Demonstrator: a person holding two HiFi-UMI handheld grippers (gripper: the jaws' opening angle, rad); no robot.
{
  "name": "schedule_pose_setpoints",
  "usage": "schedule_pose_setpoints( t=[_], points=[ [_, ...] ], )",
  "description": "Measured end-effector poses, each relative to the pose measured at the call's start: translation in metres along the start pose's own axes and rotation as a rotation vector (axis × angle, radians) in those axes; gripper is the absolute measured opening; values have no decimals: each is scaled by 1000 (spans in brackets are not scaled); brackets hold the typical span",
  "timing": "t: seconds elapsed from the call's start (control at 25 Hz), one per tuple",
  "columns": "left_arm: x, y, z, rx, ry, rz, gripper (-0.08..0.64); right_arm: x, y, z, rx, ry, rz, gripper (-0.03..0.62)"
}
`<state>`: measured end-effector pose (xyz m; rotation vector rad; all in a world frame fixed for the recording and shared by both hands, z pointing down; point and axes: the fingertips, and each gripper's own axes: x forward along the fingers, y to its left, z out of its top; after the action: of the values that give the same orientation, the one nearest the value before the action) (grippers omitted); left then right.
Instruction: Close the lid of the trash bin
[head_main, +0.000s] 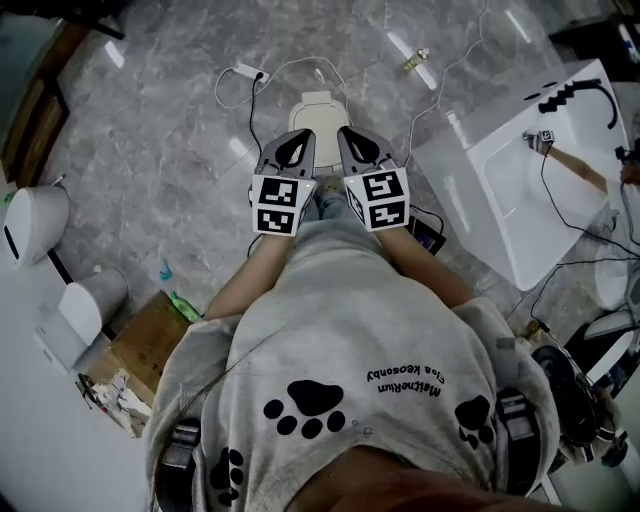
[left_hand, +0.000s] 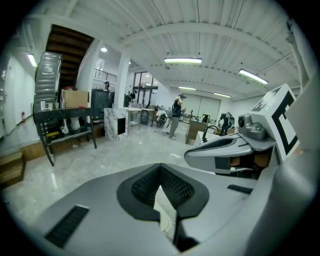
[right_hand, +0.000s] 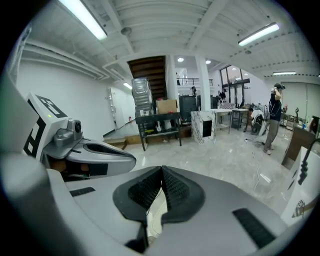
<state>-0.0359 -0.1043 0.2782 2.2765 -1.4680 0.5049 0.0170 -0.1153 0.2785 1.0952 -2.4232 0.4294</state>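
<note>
In the head view a white trash bin (head_main: 318, 106) stands on the grey marble floor straight ahead of the person, its pale top facing up; I cannot tell how its lid sits. Both grippers are held side by side at chest height above it. My left gripper (head_main: 303, 135) is shut and holds nothing, and its black ribbed pads meet in the left gripper view (left_hand: 160, 168). My right gripper (head_main: 346, 133) is shut as well, pads together (right_hand: 161, 171) and empty. A sliver of white shows below each pair of jaws. Each gripper appears in the other's view.
A white sink unit (head_main: 520, 215) with a black faucet stands at the right, and cables (head_main: 252, 78) trail over the floor. A cardboard box (head_main: 150, 340) and two small white bins (head_main: 35, 222) sit at the left. A black shelf (left_hand: 65, 125) and a distant person (left_hand: 175, 117) stand across the hall.
</note>
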Motion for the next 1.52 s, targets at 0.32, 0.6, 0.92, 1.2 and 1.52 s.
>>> schedule_pose_setpoints(
  t=[0.32,0.6,0.92,1.2,1.52],
  points=[
    [-59,-15,44,97,-137,41,20,-68,9,43,-51,-169,-52,32],
    [-96,-31,78,67,-255,22,20,-110,22,74,-88,-288,-73,32],
    [-111,-41,74,131,-263,43,20,-119,26,71,-107,-297,-79,32],
    [-102,-44,69,127,-258,32,20,-116,25,70,-122,-307,-67,32],
    [-98,-44,67,111,-269,40,20,-115,17,62,-140,-299,-65,32]
  ],
)
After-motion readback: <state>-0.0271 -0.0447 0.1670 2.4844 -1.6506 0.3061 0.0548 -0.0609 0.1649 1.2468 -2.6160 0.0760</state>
